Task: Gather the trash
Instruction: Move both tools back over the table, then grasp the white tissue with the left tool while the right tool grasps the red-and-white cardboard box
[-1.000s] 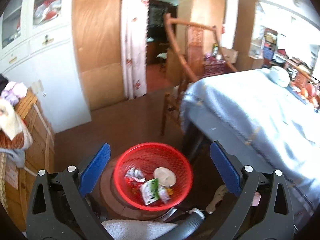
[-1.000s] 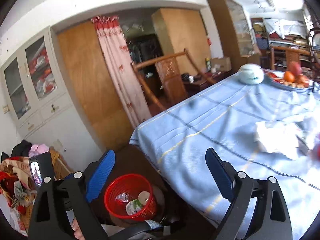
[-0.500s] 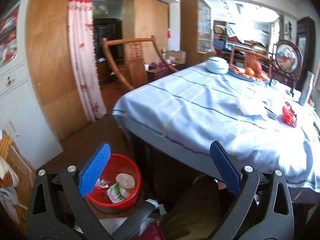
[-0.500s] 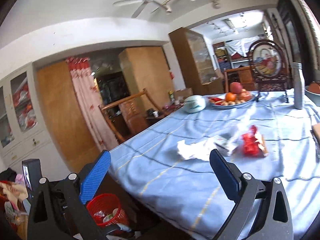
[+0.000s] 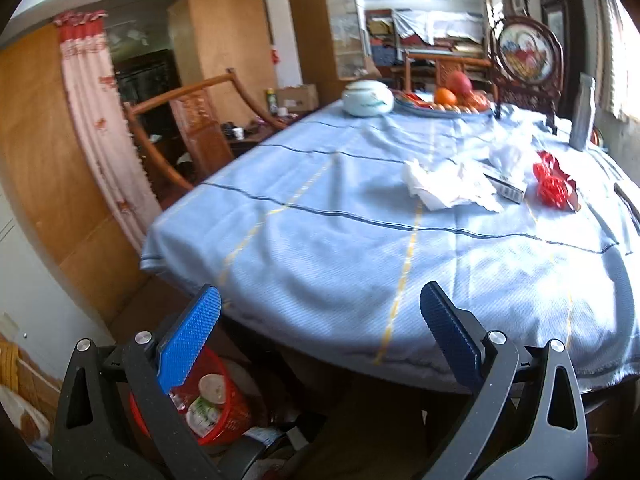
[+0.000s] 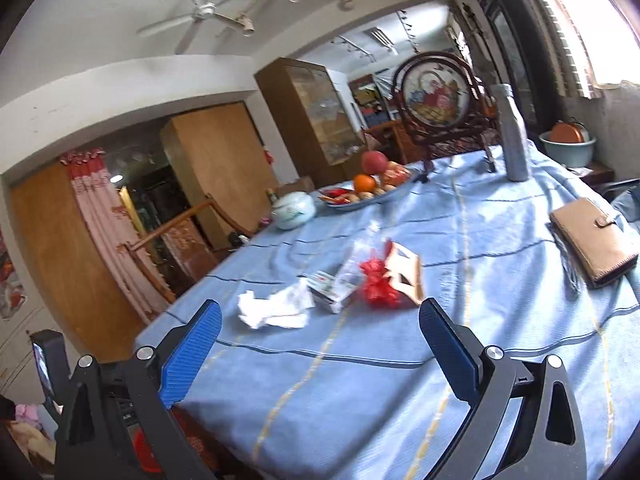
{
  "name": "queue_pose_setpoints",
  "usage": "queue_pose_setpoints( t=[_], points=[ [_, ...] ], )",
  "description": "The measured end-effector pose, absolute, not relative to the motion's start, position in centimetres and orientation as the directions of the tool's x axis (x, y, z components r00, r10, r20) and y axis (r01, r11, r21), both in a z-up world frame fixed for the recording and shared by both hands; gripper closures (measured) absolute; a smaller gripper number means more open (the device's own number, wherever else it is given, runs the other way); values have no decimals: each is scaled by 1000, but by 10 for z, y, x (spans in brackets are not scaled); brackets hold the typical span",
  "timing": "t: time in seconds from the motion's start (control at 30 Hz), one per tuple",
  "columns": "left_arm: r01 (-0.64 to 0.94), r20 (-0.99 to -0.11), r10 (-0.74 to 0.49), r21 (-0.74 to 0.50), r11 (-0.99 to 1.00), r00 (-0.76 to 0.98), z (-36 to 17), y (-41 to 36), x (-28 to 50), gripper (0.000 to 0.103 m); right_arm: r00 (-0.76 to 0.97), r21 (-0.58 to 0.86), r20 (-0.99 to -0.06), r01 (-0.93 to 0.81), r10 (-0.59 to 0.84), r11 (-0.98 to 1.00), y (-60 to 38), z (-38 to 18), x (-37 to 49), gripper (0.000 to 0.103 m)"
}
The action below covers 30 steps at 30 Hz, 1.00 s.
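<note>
The trash lies in a loose cluster on the blue-clothed bench, toward its far right part: a crumpled white tissue nearest the left, just beside it a small printed carton under a clear plastic wrapper, and touching that on the right a crinkled red wrapper resting against a torn piece of brown card. Down on the floor at the near left, below the bench edge, stands the red mesh basket, with a white lid and a green-printed packet in it. The left tongs hang low at the near edge of the bench, spread wide with nothing between the blue pads, the basket showing under the left pad. The right tongs sit higher, over the cloth, aimed at the cluster, likewise gaping and empty. Farther off are a fruit plate, a white lidded jar and a brown wallet.
</note>
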<state>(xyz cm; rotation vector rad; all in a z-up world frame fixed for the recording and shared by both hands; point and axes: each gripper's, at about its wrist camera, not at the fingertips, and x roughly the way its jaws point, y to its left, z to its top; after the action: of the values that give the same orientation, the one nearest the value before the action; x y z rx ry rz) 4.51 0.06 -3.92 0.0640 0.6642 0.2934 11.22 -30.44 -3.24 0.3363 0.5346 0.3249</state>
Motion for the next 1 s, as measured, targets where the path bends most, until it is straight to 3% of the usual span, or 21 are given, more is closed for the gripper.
queue_pose_setpoints(
  t=[0.33,0.53,0.73,1.0],
  points=[
    [-132,-682,154,84,988,715,-43,-8,133,7,785,319,-528,-172,325,932,-305,-34,188,6],
    [-99,-696,142,102,990,704,-35,-13,183,7,771,253,-560,-190,304,949,-289,-24,255,6],
    [-62,-721,114,98,993,684,-30,-22,224,7,726,286,-607,-180,323,941,-286,-45,307,6],
    [-57,-747,82,59,997,660,-53,-29,246,7,654,106,-717,-240,241,965,-255,-81,311,6]
  ],
)
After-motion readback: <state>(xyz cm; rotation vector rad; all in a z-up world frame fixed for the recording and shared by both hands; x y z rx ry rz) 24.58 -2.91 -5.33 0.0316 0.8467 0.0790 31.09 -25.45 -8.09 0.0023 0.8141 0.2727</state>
